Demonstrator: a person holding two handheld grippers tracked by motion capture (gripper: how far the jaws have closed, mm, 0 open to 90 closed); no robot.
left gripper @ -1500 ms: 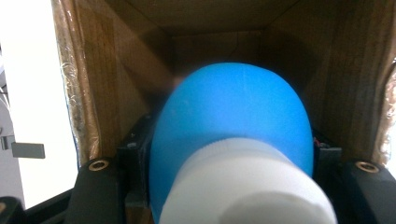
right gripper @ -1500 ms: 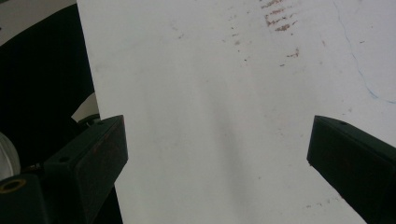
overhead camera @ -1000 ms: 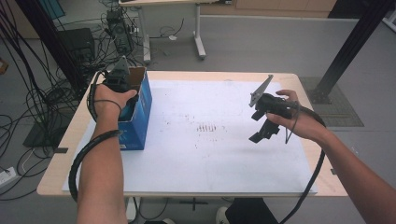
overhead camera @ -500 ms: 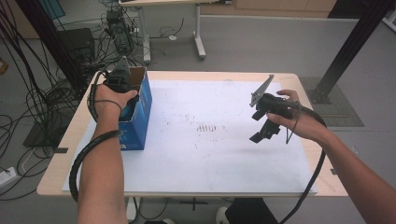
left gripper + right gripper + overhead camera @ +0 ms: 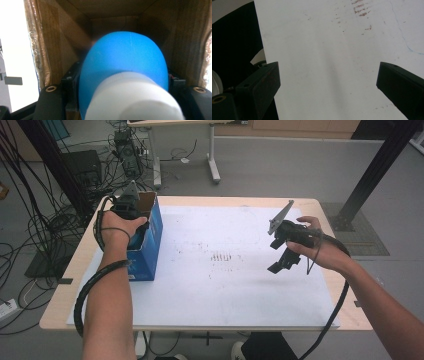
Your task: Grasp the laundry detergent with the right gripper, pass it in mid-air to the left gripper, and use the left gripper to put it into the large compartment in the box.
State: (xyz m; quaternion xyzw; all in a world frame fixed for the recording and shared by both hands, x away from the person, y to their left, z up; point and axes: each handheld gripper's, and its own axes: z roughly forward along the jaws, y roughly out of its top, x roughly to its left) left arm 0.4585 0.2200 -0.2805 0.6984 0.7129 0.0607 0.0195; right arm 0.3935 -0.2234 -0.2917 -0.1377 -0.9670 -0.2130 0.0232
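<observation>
My left gripper point(image 5: 129, 209) reaches down into an open blue cardboard box point(image 5: 150, 245) at the table's left edge. In the left gripper view its black jaws press on both sides of a blue bottle point(image 5: 122, 57) with a white cap point(image 5: 132, 100), inside the box's brown walls point(image 5: 50, 50). My right gripper point(image 5: 281, 261) hovers over the right part of a white sheet point(image 5: 225, 285). Its jaws stand wide apart with nothing between them, and below my right gripper point(image 5: 329, 85) lies the bare white sheet point(image 5: 324, 37).
The wooden table point(image 5: 60, 305) carries the sheet, which bears faint reddish marks point(image 5: 222, 256) near its middle. Cables and equipment point(image 5: 125, 150) lie on the floor at far left, beside another table's legs point(image 5: 212, 155). A black post point(image 5: 375, 175) rises at far right.
</observation>
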